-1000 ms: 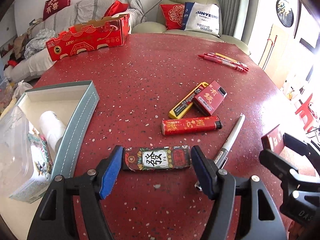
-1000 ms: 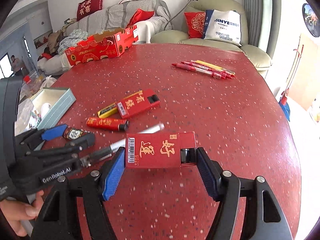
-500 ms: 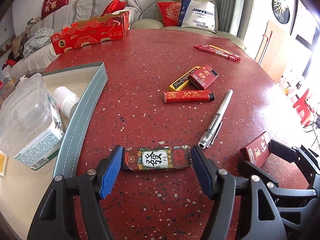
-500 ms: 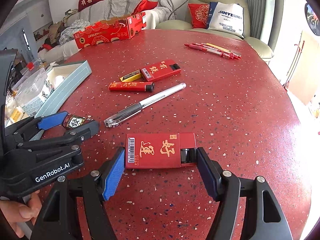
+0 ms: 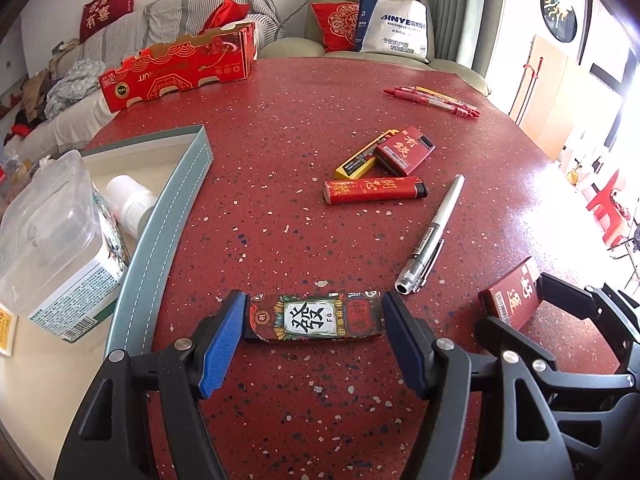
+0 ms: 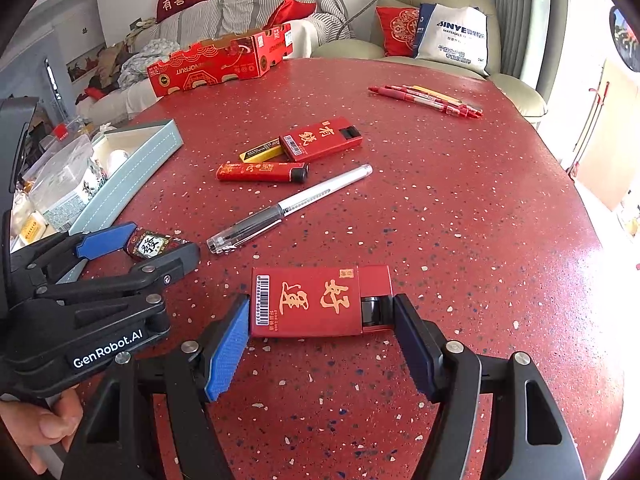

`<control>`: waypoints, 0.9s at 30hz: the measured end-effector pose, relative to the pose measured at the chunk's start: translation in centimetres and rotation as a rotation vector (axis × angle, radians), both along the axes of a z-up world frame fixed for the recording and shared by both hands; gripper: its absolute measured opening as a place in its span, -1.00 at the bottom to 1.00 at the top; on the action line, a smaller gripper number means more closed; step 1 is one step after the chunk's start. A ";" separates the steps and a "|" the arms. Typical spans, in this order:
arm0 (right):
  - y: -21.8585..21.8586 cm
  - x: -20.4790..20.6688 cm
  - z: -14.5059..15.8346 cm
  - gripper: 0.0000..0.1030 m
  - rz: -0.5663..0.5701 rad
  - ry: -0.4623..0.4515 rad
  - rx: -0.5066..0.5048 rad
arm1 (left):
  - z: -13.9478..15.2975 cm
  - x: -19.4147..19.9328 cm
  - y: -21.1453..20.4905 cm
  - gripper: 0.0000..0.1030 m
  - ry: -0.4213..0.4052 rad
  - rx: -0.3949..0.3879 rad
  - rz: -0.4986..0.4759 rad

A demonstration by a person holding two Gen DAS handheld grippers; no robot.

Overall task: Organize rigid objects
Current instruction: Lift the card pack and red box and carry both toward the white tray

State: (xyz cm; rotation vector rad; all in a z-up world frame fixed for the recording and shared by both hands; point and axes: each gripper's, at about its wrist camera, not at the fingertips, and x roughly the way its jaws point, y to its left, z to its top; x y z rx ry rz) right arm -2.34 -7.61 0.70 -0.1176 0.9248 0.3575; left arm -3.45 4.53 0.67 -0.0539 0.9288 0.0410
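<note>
My left gripper [image 5: 314, 316] is shut on a patterned lighter [image 5: 314, 315] with a white label, held over the red table near the grey-blue tray [image 5: 168, 208]. It also shows in the right wrist view [image 6: 150, 245]. My right gripper [image 6: 320, 312] is shut on a red box lighter [image 6: 320, 306] with gold characters, seen at the right of the left wrist view [image 5: 514, 294]. On the table lie a red lighter [image 5: 374, 191], a red box lighter [image 5: 404, 150] on a yellow cutter [image 5: 358, 160], and a silver pen [image 5: 432, 234].
The tray holds a clear plastic box [image 5: 60, 240] and a white bottle [image 5: 130, 200]. A red carton [image 5: 180, 66] stands at the far left. Several red pens [image 5: 434, 101] lie at the far right. A sofa stands behind the table.
Both grippers have drawn back toward the near edge with their lighters held. The tray, pen and lighters now show farther away.
</note>
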 end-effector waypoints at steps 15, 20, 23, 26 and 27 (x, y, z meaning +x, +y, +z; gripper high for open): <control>0.0 0.2 0.1 0.37 -0.015 -0.004 0.006 | 0.0 -0.2 0.5 0.40 0.000 0.004 0.000; 0.2 0.1 0.1 0.37 -0.016 -0.005 -0.008 | 0.1 -0.2 0.5 0.40 0.009 0.022 -0.017; 0.3 0.1 0.0 0.37 -0.016 -0.007 -0.012 | 0.1 -0.4 0.6 0.40 0.007 0.031 -0.031; 0.3 0.1 0.0 0.37 -0.016 -0.007 -0.013 | 0.1 -0.5 0.7 0.40 0.007 0.019 -0.032; 0.3 0.1 0.0 0.37 -0.016 -0.007 -0.013 | 0.1 -0.6 0.6 0.40 0.005 0.025 -0.031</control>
